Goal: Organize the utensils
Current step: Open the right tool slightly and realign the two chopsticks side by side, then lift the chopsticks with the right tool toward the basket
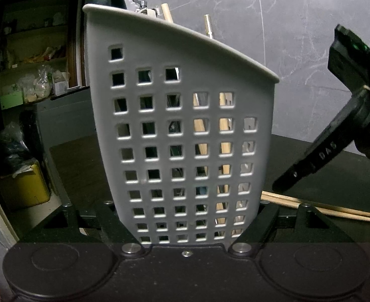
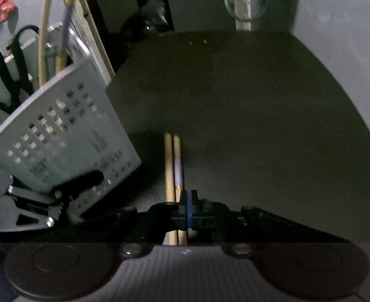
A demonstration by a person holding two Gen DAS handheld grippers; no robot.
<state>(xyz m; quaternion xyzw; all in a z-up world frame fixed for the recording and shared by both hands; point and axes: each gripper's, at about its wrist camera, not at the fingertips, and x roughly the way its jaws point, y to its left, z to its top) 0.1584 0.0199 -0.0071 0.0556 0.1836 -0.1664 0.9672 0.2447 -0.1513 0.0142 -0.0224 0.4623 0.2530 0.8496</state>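
Readably, lettering: "DAS" on right gripper (image 1: 283,183).
Left gripper (image 1: 187,226): clamps grey utensil caddy (image 1: 185,115).
Right fingers: clenched on two wooden chopsticks (image 2: 172,173).
Caddy contents: scissors (image 2: 6,75), sticks.

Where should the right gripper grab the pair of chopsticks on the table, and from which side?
Grip the chopsticks near their close ends, coming from above with one finger on each outer side. They lie flat and side by side on the dark table, so squeezing across both keeps them together. The right gripper looks already shut there.
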